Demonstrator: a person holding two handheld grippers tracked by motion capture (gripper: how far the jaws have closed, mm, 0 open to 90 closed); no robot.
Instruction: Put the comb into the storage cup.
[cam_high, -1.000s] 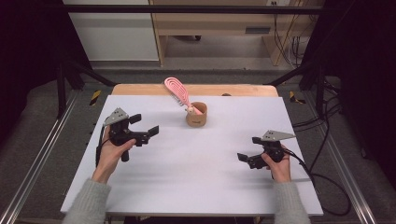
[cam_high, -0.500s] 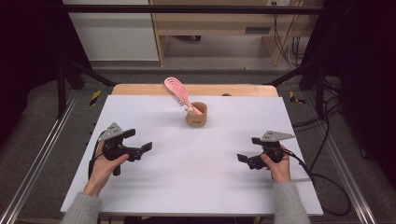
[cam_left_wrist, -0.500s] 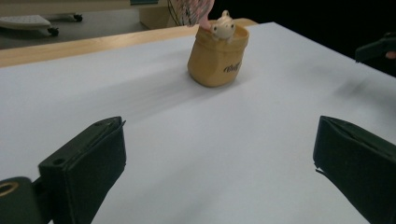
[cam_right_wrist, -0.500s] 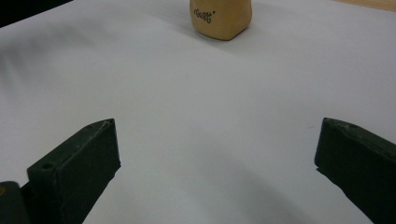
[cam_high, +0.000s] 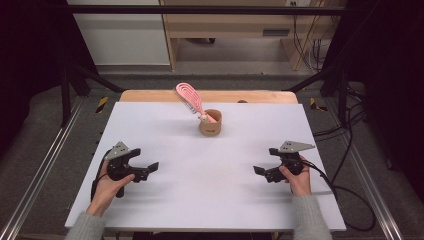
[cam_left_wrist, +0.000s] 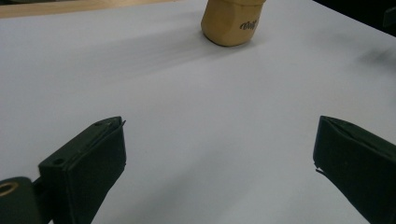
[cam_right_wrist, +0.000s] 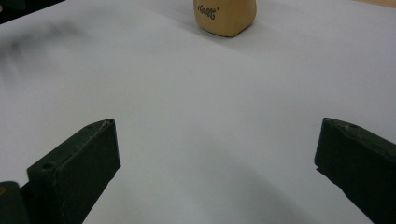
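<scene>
A tan cup (cam_high: 210, 123) stands on the white table (cam_high: 210, 200) near its far middle, and a pink slotted utensil (cam_high: 189, 97) leans out of it to the upper left. The cup's lower body (cam_left_wrist: 232, 21) appears far ahead in the left gripper view, and likewise (cam_right_wrist: 225, 16) in the right gripper view. My left gripper (cam_high: 150, 169) rests low at the table's left, open, jaws wide with nothing between them. My right gripper (cam_high: 260, 172) sits at the right, also open and empty. Both point inward toward the middle.
A wooden board edge (cam_high: 150, 95) runs behind the table's far side. Metal rails (cam_high: 40, 170) flank the table. A black cable (cam_high: 345, 195) trails from the right gripper over the table's right edge. Bare white surface lies between the two grippers.
My left gripper has dropped lower and drawn back toward the near left of the table. The right gripper has stayed put. Cup and utensil are unmoved.
</scene>
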